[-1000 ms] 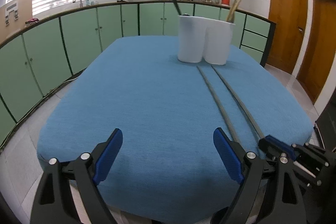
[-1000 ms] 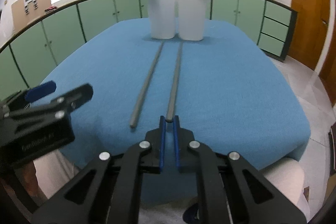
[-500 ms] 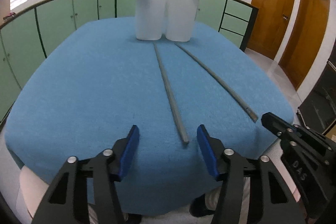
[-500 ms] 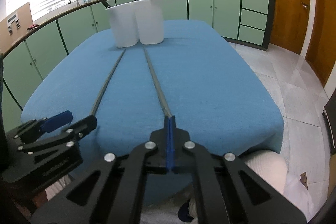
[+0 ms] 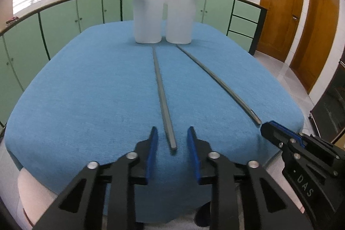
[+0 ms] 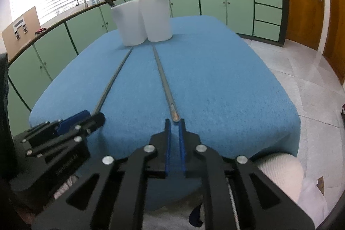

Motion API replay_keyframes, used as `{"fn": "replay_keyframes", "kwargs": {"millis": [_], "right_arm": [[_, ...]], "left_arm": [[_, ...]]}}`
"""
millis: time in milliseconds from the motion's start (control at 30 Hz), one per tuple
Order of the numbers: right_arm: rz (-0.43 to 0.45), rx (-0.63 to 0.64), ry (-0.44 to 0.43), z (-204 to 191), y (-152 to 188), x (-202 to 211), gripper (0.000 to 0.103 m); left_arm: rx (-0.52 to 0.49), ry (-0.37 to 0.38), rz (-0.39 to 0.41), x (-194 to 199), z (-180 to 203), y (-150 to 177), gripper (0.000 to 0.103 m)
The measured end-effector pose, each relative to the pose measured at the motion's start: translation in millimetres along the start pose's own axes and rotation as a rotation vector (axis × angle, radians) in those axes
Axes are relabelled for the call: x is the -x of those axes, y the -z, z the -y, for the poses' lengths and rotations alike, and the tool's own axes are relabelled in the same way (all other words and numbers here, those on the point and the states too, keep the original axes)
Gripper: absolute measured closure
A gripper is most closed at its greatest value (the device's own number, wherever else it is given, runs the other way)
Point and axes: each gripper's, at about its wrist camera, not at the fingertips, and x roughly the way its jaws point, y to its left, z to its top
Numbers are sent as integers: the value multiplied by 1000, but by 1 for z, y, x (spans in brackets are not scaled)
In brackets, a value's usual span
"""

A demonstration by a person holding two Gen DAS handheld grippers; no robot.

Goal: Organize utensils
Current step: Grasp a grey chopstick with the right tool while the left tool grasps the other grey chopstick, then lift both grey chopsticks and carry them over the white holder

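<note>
Two long grey chopsticks lie on the blue tablecloth, running toward a white double utensil holder (image 5: 162, 17) at the far end. My left gripper (image 5: 172, 133) is open, its jaws on either side of the near end of the left chopstick (image 5: 162, 96). My right gripper (image 6: 174, 122) is open by a narrow gap, just behind the near end of the right chopstick (image 6: 165, 83). The right chopstick also shows in the left wrist view (image 5: 217, 83), the left one in the right wrist view (image 6: 112, 83). The holder (image 6: 144, 22) holds a dark-handled utensil and wooden ones.
The blue-covered table (image 5: 86, 89) drops off at its near edge just under both grippers. Green cabinets (image 5: 64, 14) ring the room, wooden doors (image 5: 280, 3) stand at the right. The right gripper shows in the left wrist view (image 5: 280, 137).
My left gripper swung right and narrowed around the left chopstick's near end. My right gripper, shut half a second ago, has opened slightly and the right chopstick's end lies just ahead of it.
</note>
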Motion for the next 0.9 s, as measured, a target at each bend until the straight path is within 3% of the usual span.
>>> {"fn": "replay_keyframes", "kwargs": {"millis": [133,600,900], "right_arm": [[-2,5,-12,1,1,-5,88],[64,66,34,-7,-3,-15,88],[82,100,45,-8,-6,-8,96]], "left_arm": [[17,-13,2,-1,-3,-1,94],[24,-14,2,-1,-7,-2,95],[13,-23,13,3,-7,-5,96]]}}
